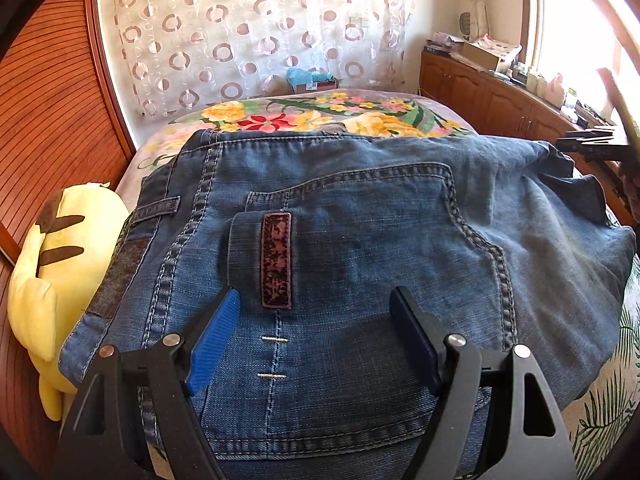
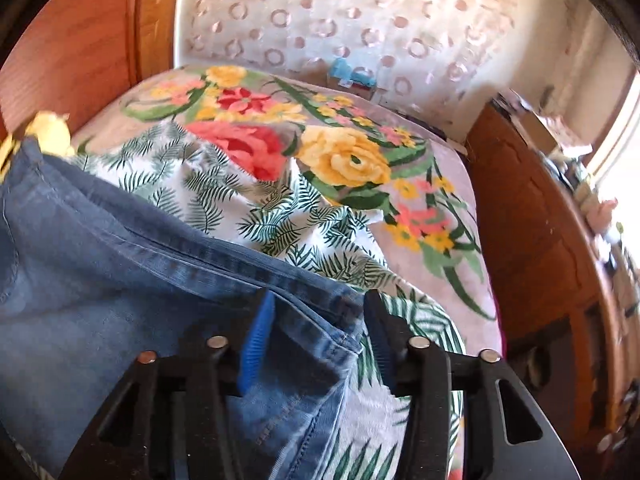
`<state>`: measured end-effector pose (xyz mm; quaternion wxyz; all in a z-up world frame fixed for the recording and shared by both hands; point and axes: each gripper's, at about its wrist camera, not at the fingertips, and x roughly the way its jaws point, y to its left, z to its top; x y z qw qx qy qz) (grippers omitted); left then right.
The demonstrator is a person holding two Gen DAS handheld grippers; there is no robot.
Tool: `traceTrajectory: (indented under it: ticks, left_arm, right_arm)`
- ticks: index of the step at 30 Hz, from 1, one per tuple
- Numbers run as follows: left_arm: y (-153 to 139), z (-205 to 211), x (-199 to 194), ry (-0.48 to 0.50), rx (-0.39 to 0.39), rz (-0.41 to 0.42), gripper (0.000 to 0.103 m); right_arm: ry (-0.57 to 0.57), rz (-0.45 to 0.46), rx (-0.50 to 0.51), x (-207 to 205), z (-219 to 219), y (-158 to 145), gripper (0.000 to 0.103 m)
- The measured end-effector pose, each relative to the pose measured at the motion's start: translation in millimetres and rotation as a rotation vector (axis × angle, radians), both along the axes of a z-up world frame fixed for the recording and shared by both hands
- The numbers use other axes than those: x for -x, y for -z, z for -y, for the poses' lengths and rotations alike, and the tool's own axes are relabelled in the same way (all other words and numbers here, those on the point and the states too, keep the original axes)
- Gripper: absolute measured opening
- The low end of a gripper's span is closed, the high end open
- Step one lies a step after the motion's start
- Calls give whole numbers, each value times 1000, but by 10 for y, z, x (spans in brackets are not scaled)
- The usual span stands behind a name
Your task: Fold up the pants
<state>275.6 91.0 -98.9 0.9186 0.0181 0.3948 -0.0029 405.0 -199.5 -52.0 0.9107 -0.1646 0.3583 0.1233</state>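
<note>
Blue denim jeans [image 1: 360, 248] lie folded on the bed, back pocket and a dark red patch [image 1: 276, 260] facing up. My left gripper [image 1: 316, 300] is open just above the pocket area, its blue pads spread to either side of the patch, holding nothing. In the right wrist view the jeans [image 2: 120, 272] fill the lower left. My right gripper [image 2: 318, 320] is open, with the hem corner of the jeans lying between its fingers, not pinched. The right gripper also shows at the far right edge of the left wrist view [image 1: 592, 146].
The bed carries a floral blanket [image 2: 344, 160] and a fern-print sheet [image 2: 248, 208]. A yellow plush toy [image 1: 52, 280] lies left of the jeans. A wooden wall [image 1: 48, 100] stands at the left, wooden cabinets [image 1: 500, 96] with clutter at the right, and a circle-pattern curtain [image 1: 256, 32] behind.
</note>
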Motion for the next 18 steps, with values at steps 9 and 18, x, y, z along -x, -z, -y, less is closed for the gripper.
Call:
traceTrajectory:
  ticks: [9,18]
  left_arm:
    - [7,22,6,-1,-16,-5,78]
    - [6,15,4,-4,-18,-5,78]
  right_arm:
    - [-44,-59,-140,436,427,169,50]
    - [8,-131,-149,18,479,232,47]
